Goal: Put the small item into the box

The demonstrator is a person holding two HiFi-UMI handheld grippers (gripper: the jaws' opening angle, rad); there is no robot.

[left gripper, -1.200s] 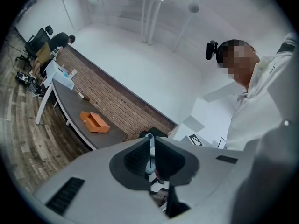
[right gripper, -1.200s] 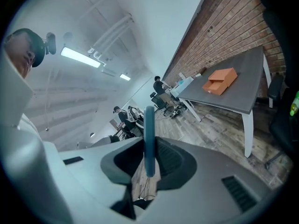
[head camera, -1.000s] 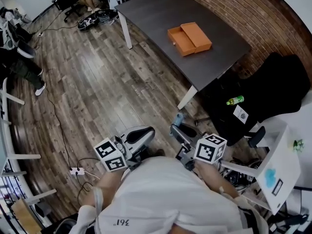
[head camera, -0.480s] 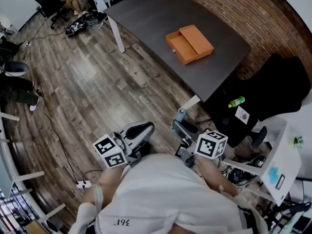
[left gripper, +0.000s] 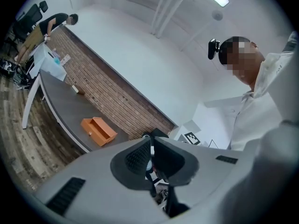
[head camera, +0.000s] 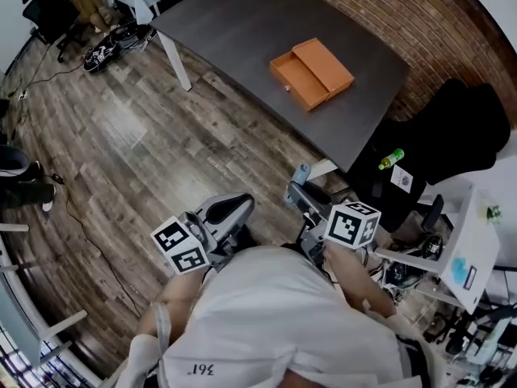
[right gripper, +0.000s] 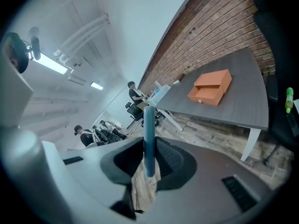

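Right tongs (right gripper: 149, 143) are seen clamped on a slim blue stick (right gripper: 149, 120); the stick is pinched between both pads and pokes out well past the tips. Left tongs (left gripper: 150, 141) are seen narrowed to tip contact, with nothing caught between the pads. In the head view both tongs are held side by side, close in front of the person's torso, with a marker cube (head camera: 182, 247) carried on the left one and another on the right. Both are held over the wooden floor (head camera: 121, 136), short of the near edge of the desk (head camera: 242, 31). The blue stick is therefore well apart from the orange box (head camera: 311, 71), which is seen ahead on the dark desk top, nearer the brick-wall side. The box is shown as two orange parts lying touching, side by side: a shallow tray part with a small knob on its front, and a flat closed part beside it. A brick wall (head camera: 388, 6) is seen behind the desk. A black chair (head camera: 452, 136) is seen to the right of the desk, with a green bottle (head camera: 390, 158) lying on it.
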